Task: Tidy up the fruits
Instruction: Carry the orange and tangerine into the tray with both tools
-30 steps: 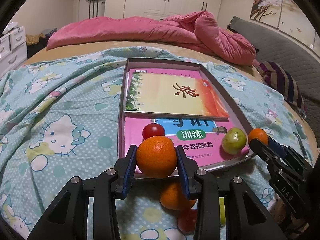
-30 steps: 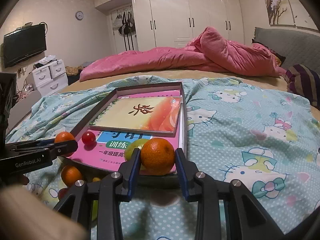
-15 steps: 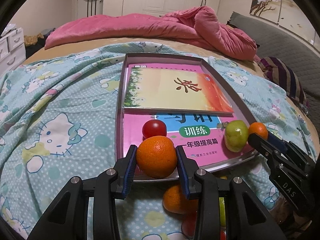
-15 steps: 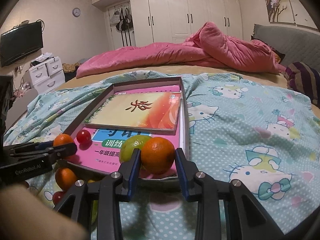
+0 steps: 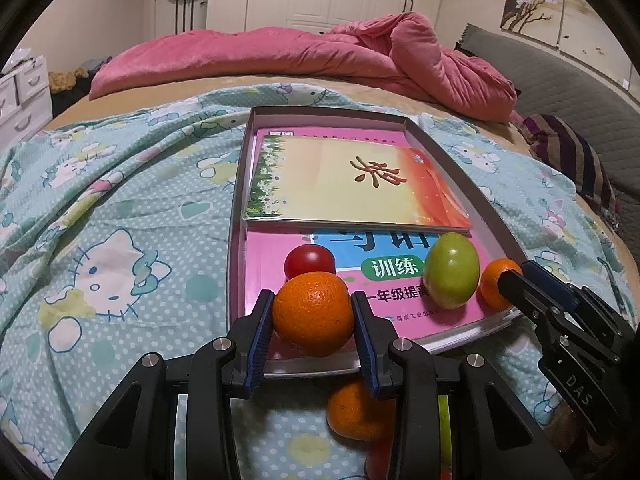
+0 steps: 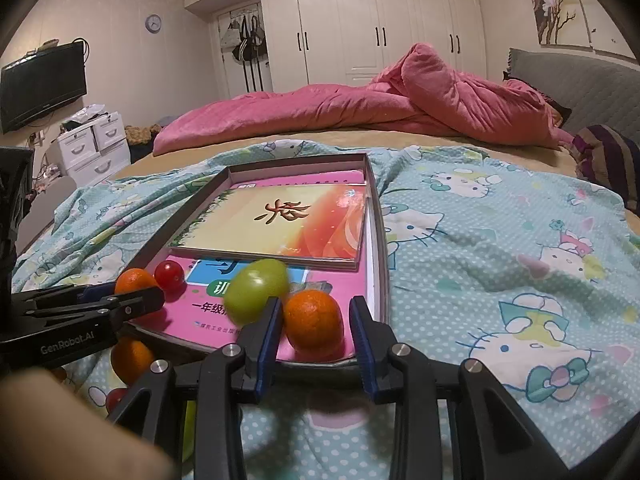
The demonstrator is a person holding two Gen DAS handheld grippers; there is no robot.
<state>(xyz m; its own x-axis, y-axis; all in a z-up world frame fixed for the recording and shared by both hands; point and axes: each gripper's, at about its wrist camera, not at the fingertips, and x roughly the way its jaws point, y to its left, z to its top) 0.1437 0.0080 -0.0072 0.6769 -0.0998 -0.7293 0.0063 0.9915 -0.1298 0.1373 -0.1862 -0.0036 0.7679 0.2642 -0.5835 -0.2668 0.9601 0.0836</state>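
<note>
Bedding comes first among the risks: the soft blue cartoon-cat bed sheet [image 5: 120, 240] gives under weight, so the shallow grey rectangular tray [image 5: 236, 240] resting on it can tip if either hand presses on its near rim. Inside the tray, the glossy pink workbook [image 5: 264, 272] and the yellow-orange booklet [image 5: 340, 184] on top of it make a slick floor, and any round fruit set down there will likely roll. The left gripper [image 5: 312, 302] is clamped narrow on a round bright orange [image 5: 312, 316] above the tray's near edge; letting go too early could drop it onto the sheet, where a loose orange fruit [image 5: 356, 412] already lies outside the tray. The right gripper [image 6: 314, 308] is closed narrow on a smaller orange mandarin [image 6: 314, 322] over the workbook's near right corner. An oval green fruit [image 6: 256, 290] sits just beside its left finger, so opening could nudge it towards the small red cherry tomato [image 5: 309, 262].
</note>
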